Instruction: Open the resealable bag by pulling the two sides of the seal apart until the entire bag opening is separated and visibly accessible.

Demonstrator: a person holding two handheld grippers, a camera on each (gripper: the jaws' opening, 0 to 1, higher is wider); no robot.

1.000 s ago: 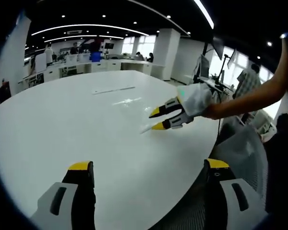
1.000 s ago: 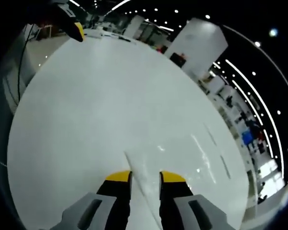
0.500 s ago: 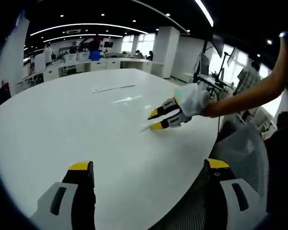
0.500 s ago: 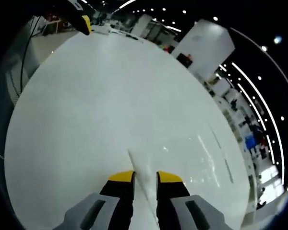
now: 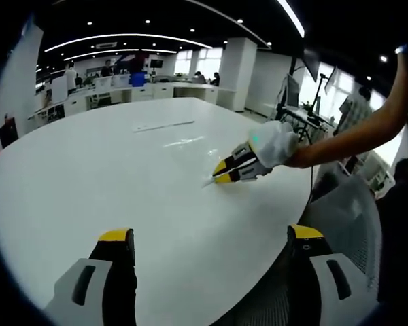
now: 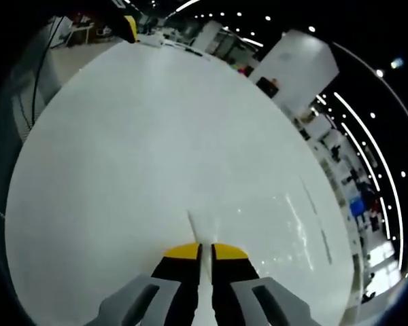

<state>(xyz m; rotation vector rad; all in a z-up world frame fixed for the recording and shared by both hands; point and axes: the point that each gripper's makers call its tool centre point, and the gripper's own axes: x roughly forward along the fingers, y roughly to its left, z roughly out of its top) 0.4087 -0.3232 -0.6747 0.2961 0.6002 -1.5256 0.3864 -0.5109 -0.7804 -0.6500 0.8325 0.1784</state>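
The right gripper (image 6: 205,252) has narrowed its yellow-tipped jaws since the earlier frame and now pinches one edge of the clear, flat plastic resealable bag (image 6: 196,227) lying on the round white table (image 6: 143,149). The left gripper (image 5: 211,236) hangs spread wide, well apart. It should take only the opposite lip, close beside the seal.

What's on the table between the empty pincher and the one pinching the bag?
Nothing. In the left gripper view, bare white table stretches from the open left gripper to the right gripper pinching the clear bag.
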